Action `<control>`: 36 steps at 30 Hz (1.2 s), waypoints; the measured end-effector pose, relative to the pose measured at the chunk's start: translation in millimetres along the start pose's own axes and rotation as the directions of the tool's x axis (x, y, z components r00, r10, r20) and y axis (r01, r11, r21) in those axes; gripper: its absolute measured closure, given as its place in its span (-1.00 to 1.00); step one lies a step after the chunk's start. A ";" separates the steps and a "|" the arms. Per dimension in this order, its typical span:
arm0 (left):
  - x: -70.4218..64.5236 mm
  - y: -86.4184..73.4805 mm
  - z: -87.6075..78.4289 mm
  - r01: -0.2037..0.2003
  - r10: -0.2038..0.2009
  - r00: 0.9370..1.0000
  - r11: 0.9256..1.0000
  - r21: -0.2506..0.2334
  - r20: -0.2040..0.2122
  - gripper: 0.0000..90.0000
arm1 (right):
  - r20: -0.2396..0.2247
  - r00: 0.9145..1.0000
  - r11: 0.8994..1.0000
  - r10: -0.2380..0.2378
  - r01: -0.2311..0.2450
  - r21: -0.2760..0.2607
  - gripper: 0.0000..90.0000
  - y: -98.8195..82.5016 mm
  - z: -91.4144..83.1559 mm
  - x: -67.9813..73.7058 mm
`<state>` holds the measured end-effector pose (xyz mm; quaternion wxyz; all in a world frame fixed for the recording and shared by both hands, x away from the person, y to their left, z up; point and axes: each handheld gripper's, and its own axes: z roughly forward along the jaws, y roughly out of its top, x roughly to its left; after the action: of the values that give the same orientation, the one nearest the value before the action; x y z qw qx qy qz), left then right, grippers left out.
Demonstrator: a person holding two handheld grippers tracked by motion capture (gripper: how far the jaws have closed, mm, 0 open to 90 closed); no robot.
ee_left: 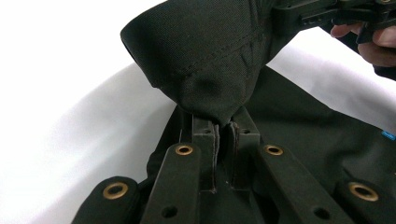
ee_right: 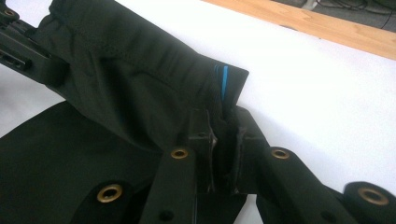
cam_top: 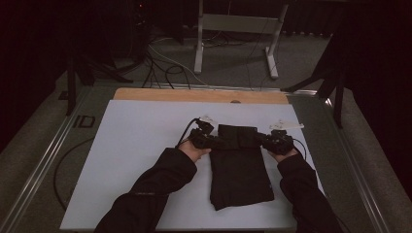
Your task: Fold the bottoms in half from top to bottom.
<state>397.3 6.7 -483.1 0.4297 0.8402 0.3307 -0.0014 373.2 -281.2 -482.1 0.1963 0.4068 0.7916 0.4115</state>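
Observation:
A black folded garment (cam_top: 240,170) lies on the white sheet (cam_top: 141,145) in the middle of the table, long side toward the person. Its far end is lifted and folded back toward the near end. My left gripper (cam_top: 214,142) is shut on the left edge of that lifted fold (ee_left: 210,60), with cloth pinched between its jaws. On the right edge, my right gripper (cam_top: 265,141) is shut on the cloth (ee_right: 140,93), close to a small blue tag (ee_right: 220,81). The right gripper (ee_left: 327,14) appears at the top right of the left gripper view.
A wooden strip (cam_top: 199,95) runs along the table's far edge beyond the white sheet. Metal rails (cam_top: 43,155) flank the table on both sides. Cables (cam_top: 165,68) and a white frame's legs (cam_top: 233,39) stand on the floor behind.

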 end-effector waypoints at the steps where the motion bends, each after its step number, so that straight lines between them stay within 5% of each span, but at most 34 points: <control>1: -1.5 -0.7 -0.9 -0.002 0.002 1.000 1.000 -0.002 0.001 0.89 | 0.001 1.000 1.000 -0.006 0.006 0.000 0.80 -0.8 -1.6 0.9; 36: -54.6 -43.0 -16.5 -0.125 0.124 0.992 0.992 0.030 0.032 0.89 | -0.055 0.998 1.000 -0.022 0.021 -0.019 0.80 -46.2 -59.5 43.4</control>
<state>326.1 6.0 -488.1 0.4206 0.8657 0.2713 0.0073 286.9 -290.7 -483.8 0.1824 0.3851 0.7973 0.4276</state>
